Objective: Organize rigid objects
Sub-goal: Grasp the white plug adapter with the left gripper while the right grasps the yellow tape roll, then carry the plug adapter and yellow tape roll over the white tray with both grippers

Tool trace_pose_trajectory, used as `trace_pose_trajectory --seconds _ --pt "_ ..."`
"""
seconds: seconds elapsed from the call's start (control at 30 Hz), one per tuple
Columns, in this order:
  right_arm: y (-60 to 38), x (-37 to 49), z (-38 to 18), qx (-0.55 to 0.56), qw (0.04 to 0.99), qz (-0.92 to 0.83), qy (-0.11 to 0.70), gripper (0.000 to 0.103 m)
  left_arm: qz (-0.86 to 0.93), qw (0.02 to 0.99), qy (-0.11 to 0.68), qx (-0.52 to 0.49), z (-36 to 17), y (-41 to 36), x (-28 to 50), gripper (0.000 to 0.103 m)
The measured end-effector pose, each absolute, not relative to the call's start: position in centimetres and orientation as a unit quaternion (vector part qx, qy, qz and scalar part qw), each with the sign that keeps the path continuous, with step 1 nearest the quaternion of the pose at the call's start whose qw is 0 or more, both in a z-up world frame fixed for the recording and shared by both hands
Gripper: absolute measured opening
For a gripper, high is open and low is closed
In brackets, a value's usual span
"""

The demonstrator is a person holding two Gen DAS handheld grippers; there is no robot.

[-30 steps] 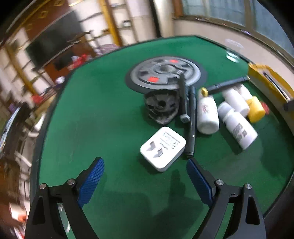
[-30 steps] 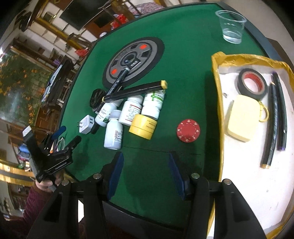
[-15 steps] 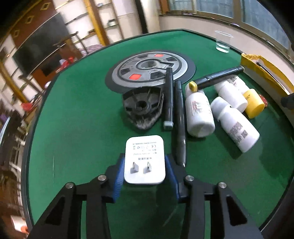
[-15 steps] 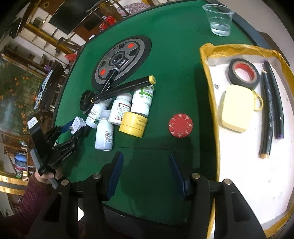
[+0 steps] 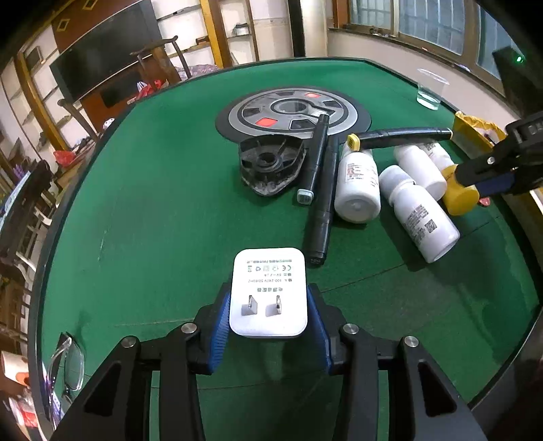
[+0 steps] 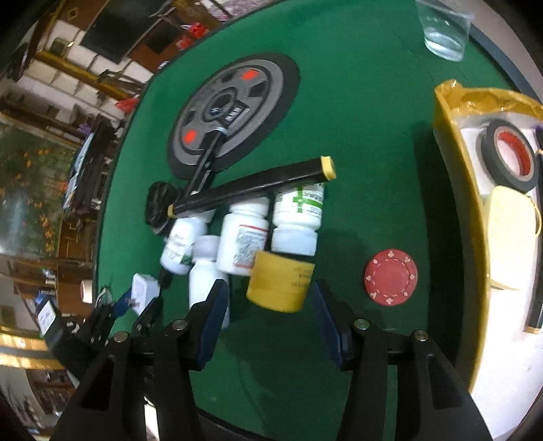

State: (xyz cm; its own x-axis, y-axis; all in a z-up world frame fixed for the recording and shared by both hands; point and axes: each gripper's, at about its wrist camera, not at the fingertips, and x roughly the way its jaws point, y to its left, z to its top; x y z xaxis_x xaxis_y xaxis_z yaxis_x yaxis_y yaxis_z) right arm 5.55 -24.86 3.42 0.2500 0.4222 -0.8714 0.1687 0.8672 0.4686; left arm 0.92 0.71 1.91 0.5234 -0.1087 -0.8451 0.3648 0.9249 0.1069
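My left gripper [image 5: 268, 322] is shut on a white plug-in charger [image 5: 268, 291], blue pads pressed on its two sides, prongs facing the camera. The right wrist view shows the same charger [image 6: 144, 290] low on the left. My right gripper [image 6: 269, 313] is open, and a yellow jar [image 6: 280, 285] lies on its side just between the fingertips, with a gap at the left pad. Beyond it lie three white pill bottles [image 6: 242, 234] and a black marker with yellow ends [image 6: 251, 188]. A fourth bottle [image 5: 419, 217] lies nearest me.
The green felt table [image 5: 152, 203] has a grey disc [image 5: 292, 112] at its centre, with a black plastic hub [image 5: 268, 166] and two black pens [image 5: 320, 190] beside it. A red poker chip [image 6: 390, 276], a plastic cup [image 6: 443, 30], and a yellow-lined tray [image 6: 454, 163] with tape sit right. Glasses [image 5: 68, 359] lie at the near-left edge.
My left gripper came down around the white charger and shut on it. My right gripper moved forward and down, from short of the yellow jar to around it.
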Motion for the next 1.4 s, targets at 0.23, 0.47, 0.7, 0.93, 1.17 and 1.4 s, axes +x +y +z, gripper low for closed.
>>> trace_pose_trajectory --seconds 0.23,0.47,0.7,0.93,1.17,1.4 --pt "-24.3 6.3 2.0 0.241 0.751 0.073 0.610 0.039 -0.140 0.864 0.469 0.119 1.9 1.0 1.4 0.044" --pt "-23.7 4.8 3.7 0.207 0.773 0.091 0.593 0.039 -0.139 0.871 0.461 0.093 2.5 1.7 0.6 0.043" --pt "-23.5 2.9 6.2 0.169 0.801 0.123 0.561 0.039 -0.139 0.890 0.428 0.077 5.5 0.7 -0.3 0.042" --pt "-24.7 1.7 8.1 0.158 0.816 0.131 0.540 0.039 -0.176 0.896 0.399 0.086 8.5 -3.1 -1.7 0.042" --pt "-27.5 -0.3 10.3 0.158 0.836 0.125 0.510 0.039 -0.213 0.896 0.376 0.098 10.7 -7.8 -3.0 0.042" --pt "-31.4 -2.5 11.7 0.163 0.853 0.104 0.484 0.039 -0.253 0.890 0.361 0.118 11.9 -13.0 -4.6 0.042"
